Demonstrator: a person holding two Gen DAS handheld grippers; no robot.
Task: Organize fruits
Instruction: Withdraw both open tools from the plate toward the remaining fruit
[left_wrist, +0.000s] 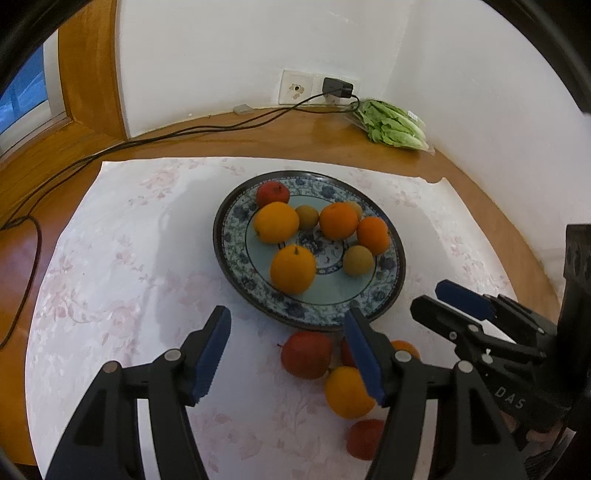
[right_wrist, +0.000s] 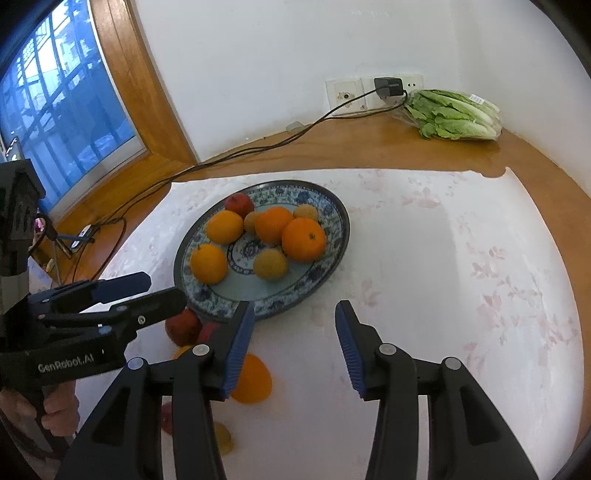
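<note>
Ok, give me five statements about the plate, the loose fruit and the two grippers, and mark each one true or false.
1. The left gripper is open and holds nothing. True.
2. The plate holds only oranges. False: it also holds a red apple and small yellow-brown fruits.
3. Some fruit lies on the white cloth outside the plate, such as a second red apple and an orange. True.
4. The right gripper is shut on an orange. False: it is open and empty, above bare cloth.
5. The bagged lettuce lies on the cloth beside the plate. False: it lies on the bare wooden table by the wall.
</note>
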